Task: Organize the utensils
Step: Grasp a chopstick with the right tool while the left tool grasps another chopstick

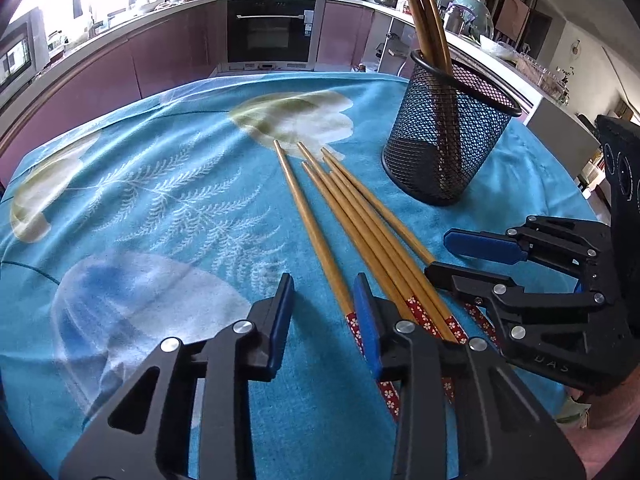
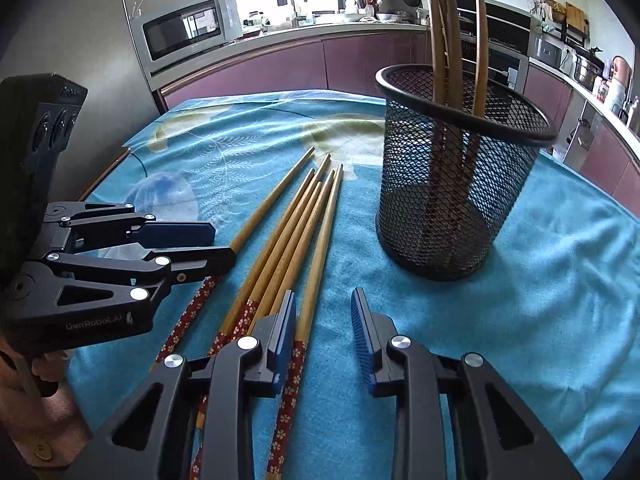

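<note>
- The left gripper (image 1: 322,300) has its jaws narrow, nothing pressed between them; the lone chopstick (image 1: 310,224) runs up through the gap, and its patterned end passes under the right-hand jaw.
- The bundle of chopsticks (image 1: 372,232) lies on the blue-clothed desk (image 1: 160,200) right of those jaws: slim bamboo, red flowered ends (light, stiff, prone to roll). Best pinched mid-shaft.
- The right gripper (image 2: 324,308) has jaws narrow and empty, the rightmost stick just inside its left jaw.
- The mesh cup (image 2: 460,184), beyond, holds several chopsticks.
</note>
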{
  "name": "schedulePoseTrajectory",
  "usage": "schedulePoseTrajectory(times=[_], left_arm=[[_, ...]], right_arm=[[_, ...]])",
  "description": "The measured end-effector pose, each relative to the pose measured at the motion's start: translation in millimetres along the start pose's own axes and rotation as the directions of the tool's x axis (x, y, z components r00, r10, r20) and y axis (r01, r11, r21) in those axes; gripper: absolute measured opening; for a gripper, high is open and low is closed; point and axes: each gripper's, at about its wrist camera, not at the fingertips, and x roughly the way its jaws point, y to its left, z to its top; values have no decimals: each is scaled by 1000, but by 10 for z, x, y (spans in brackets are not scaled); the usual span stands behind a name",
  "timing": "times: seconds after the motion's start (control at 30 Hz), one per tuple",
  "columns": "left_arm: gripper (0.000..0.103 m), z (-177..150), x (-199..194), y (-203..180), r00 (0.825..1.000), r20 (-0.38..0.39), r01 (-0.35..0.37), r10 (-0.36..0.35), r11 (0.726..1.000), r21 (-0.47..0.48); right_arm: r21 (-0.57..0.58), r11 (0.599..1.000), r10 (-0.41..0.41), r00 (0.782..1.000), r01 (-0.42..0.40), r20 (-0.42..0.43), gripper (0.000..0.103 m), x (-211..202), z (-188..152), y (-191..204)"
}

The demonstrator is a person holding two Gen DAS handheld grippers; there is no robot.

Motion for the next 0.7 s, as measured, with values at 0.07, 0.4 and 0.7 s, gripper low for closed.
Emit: schedulePoseTrajectory(times=[0.07,0.4,0.7], left_arm=[[31,39,28,1,1000,-2,-4,4,1000,1],[23,212,158,4,1000,-10,-28,28,1000,1],[11,221,189,9,1000,-7,-22,21,999,-40]], right_arm=[[-5,1000,-9,1000,9,1,26,30,26,9],[-3,1000,-20,1000,20,3,13,161,184,16],[46,999,15,1000,-15,8,6,162,181,-21]])
